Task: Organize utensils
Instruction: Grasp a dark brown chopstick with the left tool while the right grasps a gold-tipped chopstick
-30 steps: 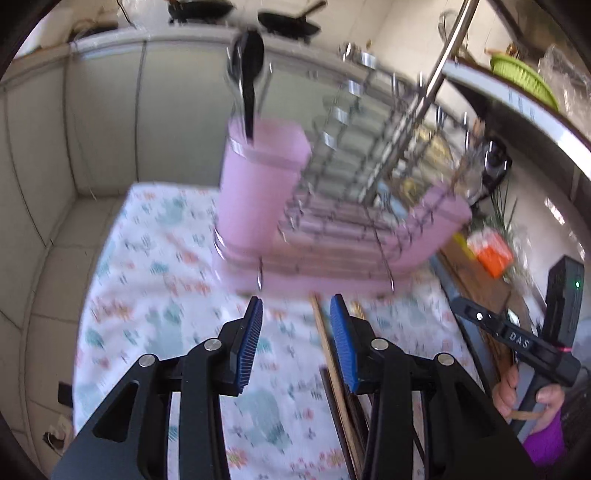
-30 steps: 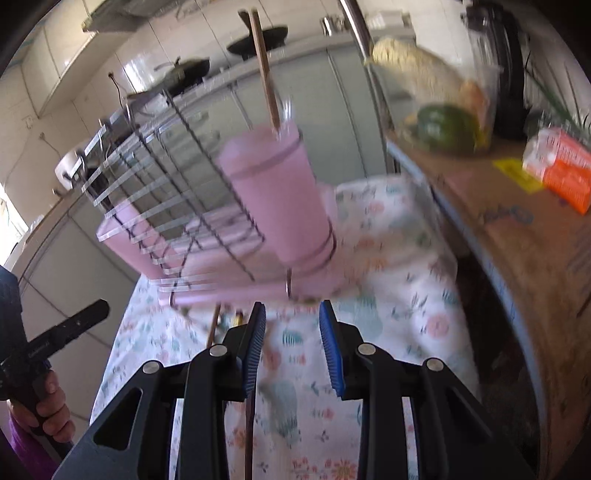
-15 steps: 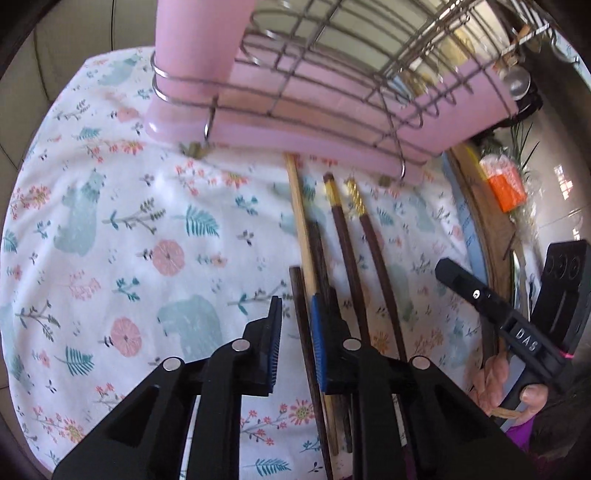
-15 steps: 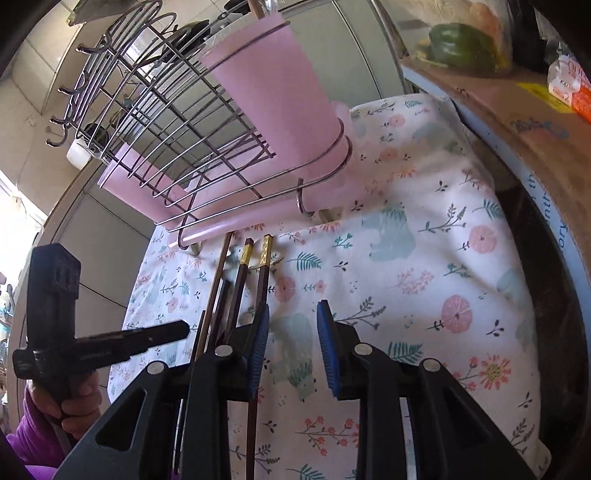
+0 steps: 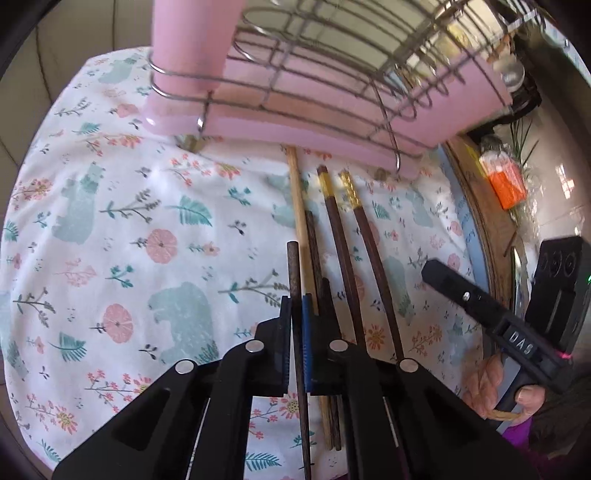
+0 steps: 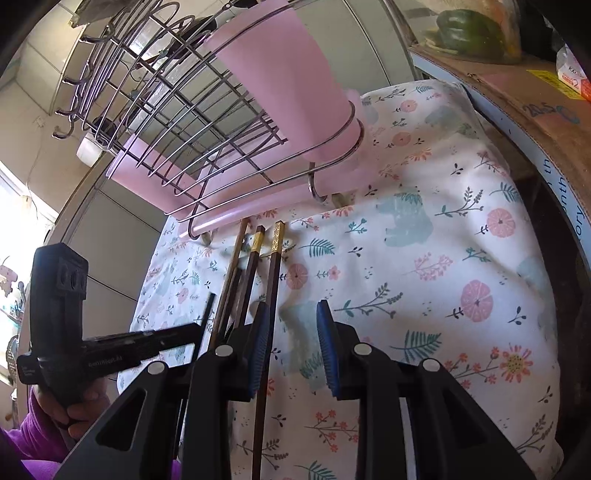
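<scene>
Several chopsticks lie side by side on the floral cloth (image 5: 110, 221) in front of the pink dish rack (image 5: 332, 136). My left gripper (image 5: 296, 332) is shut on a dark chopstick (image 5: 293, 269), the leftmost one, which sticks out beyond the pads. Beside it lie a pale wooden chopstick (image 5: 297, 199) and two brown gold-banded chopsticks (image 5: 340, 236). My right gripper (image 6: 291, 343) stands open above the cloth with nothing between its pads; a gold-banded chopstick (image 6: 275, 266) runs just beside its left finger. The pink utensil cup (image 6: 284, 74) stands in the rack's wire ring.
A cardboard box (image 6: 517, 92) with a green pepper (image 6: 469, 26) on top borders the cloth on the right. Grey cabinet fronts (image 6: 351, 44) rise behind the rack. An orange packet (image 5: 506, 181) lies past the rack. A hand in a purple sleeve (image 6: 55, 417) holds the left gripper.
Both grippers dropped and tilted down from the rack towards the chopsticks. The left gripper's jaws closed from wide apart onto the dark chopstick. The right gripper's gap stayed about the same.
</scene>
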